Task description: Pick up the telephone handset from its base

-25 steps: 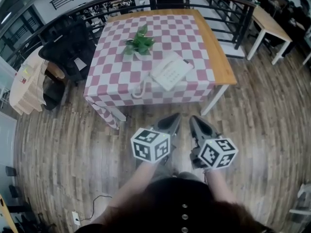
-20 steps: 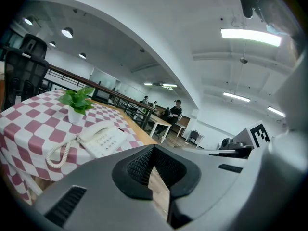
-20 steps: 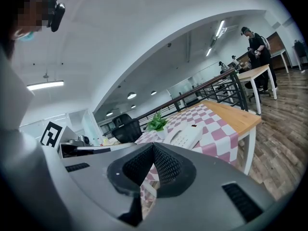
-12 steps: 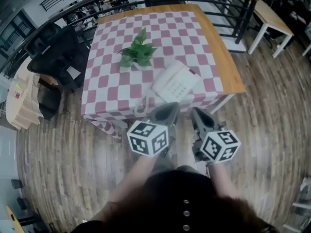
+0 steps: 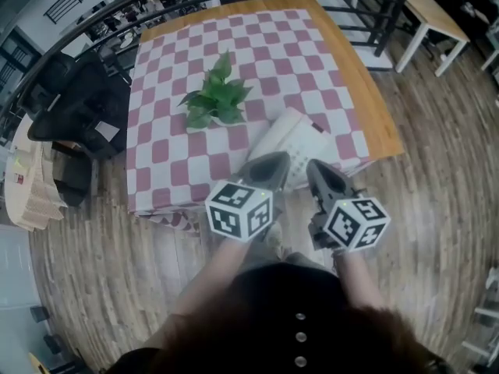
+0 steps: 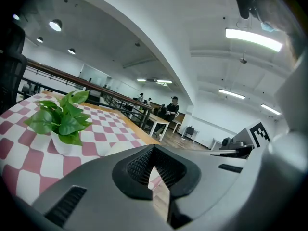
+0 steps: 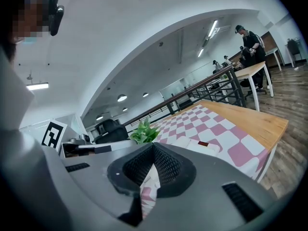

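Left gripper view shows your left gripper [image 6: 154, 149] clenched, its ribbed pads meeting at the tips with nothing caught between them, and the right gripper view shows your right gripper [image 7: 153, 146] closed the same way and just as empty. In the head view both grippers are side by side and a little apart, each with its marker cube [image 5: 239, 210] toward you. Their tips are over the near edge of the table [image 5: 373, 104], the left gripper [image 5: 271, 164] and the right gripper [image 5: 321, 171] reaching just short of the telephone [image 5: 306, 140]. The white telephone lies on the pink-and-white checked cloth [image 5: 168, 158] near that front edge, and its handset [image 5: 277, 131] rests along the left side of the base, touched by neither gripper. Just beyond the telephone, to its left, a small leafy plant [image 5: 214, 100] stands in a white pot on the cloth. A black chair [image 5: 70, 107] sits off the table's left side on the wooden floor [image 5: 437, 209].
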Motion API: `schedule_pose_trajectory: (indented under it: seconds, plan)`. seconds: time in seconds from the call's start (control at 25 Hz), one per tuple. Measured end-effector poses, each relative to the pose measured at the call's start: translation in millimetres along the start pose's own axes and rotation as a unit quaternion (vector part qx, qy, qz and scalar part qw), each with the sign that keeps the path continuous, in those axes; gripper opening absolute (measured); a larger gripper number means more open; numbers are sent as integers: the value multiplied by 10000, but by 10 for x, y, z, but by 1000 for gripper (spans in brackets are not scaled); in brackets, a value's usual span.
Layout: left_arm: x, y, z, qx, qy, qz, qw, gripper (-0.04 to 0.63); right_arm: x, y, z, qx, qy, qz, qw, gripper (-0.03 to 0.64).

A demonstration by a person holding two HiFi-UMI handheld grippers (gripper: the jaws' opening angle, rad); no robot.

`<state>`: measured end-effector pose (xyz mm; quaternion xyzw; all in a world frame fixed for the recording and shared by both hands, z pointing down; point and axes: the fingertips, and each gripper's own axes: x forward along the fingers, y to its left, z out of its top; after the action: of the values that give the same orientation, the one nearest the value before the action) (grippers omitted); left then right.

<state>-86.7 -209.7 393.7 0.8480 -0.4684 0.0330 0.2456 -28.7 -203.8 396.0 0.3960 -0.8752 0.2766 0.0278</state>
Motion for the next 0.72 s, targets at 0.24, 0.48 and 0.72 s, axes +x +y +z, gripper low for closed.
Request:
schedule_pose_trajectory:
  seconds: [0.24, 0.48, 0.72]
  plan:
    - [192, 282, -4, 97, 273, -32, 9996, 6, 245, -105, 55, 2, 33, -198, 9998, 10]
    - [364, 402, 19, 85, 393, -93, 9991, 6, 426, -174, 30, 94, 274, -181, 9994, 10]
    - [466, 474, -3, 111, 433, -42, 9990, 6, 471, -234, 37, 160, 267, -107, 9995, 10]
